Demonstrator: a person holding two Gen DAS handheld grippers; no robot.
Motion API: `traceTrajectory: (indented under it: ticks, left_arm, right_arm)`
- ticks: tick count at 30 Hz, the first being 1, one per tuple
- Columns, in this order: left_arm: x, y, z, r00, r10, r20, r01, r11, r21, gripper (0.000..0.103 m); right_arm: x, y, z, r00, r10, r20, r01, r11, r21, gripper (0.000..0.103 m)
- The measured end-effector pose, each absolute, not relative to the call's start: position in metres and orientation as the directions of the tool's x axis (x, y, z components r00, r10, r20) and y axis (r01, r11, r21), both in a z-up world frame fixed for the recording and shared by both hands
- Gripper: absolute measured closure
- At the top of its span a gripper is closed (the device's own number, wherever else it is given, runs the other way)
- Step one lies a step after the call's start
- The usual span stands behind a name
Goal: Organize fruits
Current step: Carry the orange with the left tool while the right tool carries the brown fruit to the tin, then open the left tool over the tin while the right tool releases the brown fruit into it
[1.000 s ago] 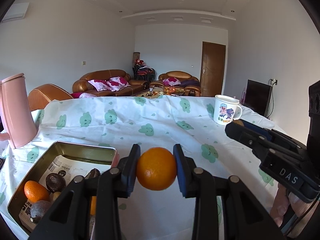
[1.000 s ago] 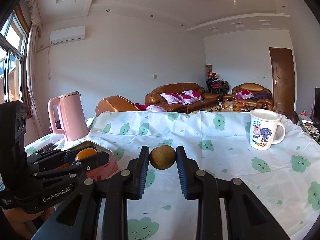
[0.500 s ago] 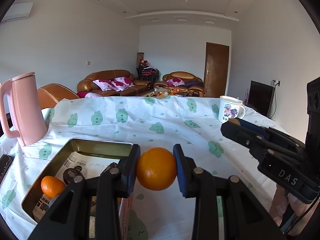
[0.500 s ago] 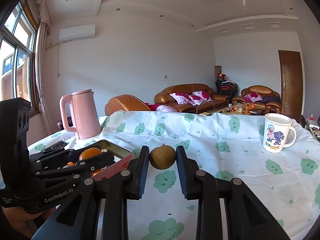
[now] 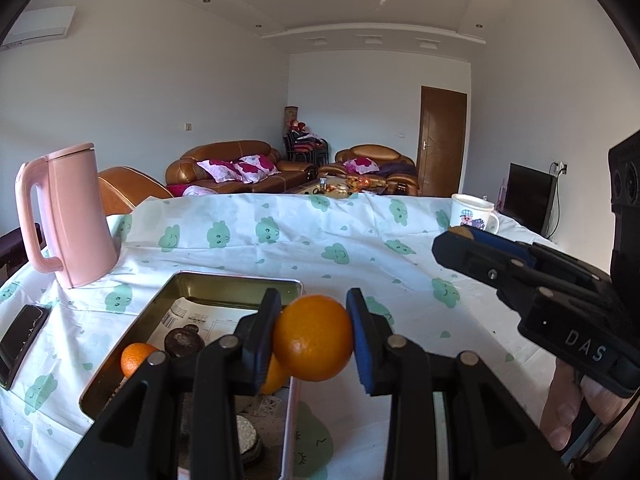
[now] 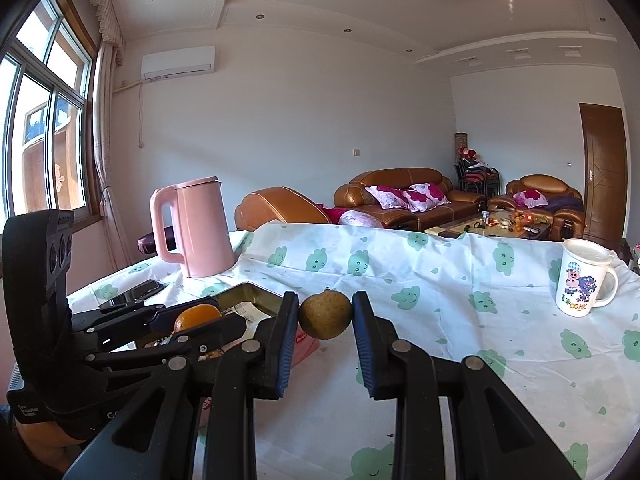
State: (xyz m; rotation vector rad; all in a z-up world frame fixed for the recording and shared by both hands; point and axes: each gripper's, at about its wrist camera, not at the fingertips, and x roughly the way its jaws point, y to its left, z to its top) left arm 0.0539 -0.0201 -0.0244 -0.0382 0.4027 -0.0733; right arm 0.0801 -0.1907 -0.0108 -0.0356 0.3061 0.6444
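Between the two blue pads of the left tongs [image 5: 313, 338], in the left wrist view, sits a round orange [image 5: 313, 340], and the tongs are clamped on it. It hangs over the right edge of a metal tin [image 5: 236, 282] that lies on the table [image 5: 320, 248]. Inside the tin are a small orange [image 5: 134, 358], a dark round fruit [image 5: 184, 340] and some printed paper. A tall pink kettle [image 5: 72, 216] stands on the table to the left, past the tin. A black phone [image 5: 22, 332] lies flat near the left edge. A white mug [image 5: 474, 212] with a cartoon stands far off on the right. The right tongs [image 5: 460, 236] show from the side on the right, with a bit of brown fruit peeking at the tip.

Over on the right wrist view, the right tongs [image 6: 326, 316] are clamped on a small brown round fruit [image 6: 326, 314], held up above the green-and-white cloth. The left tongs [image 6: 196, 322] are at the left, with the orange [image 6: 197, 316] squeezed in them, just over the tin [image 6: 248, 294]. The pink kettle [image 6: 196, 228] stands behind. The mug [image 6: 582, 278] is well apart on the right.
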Motion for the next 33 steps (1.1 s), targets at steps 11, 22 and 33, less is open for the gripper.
traceTrajectory:
  ticks: [11,22,33]
  left_arm:
    - [0.041,0.016,-0.023,0.916,-0.031,-0.399,0.009,0.998,-0.057,0.068]
    - [0.026,0.078,-0.031,0.894,0.086,-0.439,-0.126,0.99,-0.063,0.068]
    - [0.029,0.099,-0.049,0.859,0.111,-0.5,-0.167,0.984,-0.069,0.068]
  right_arm:
    - [0.076,-0.157,-0.012,0.712,0.626,-0.317,-0.65,0.759,0.038,0.074]
    - [0.067,-0.112,-0.03,0.635,0.669,-0.386,-0.719,0.694,0.02,0.074]
    - [0.065,-0.076,-0.049,0.572,0.661,-0.485,-0.76,0.65,-0.01,0.074]
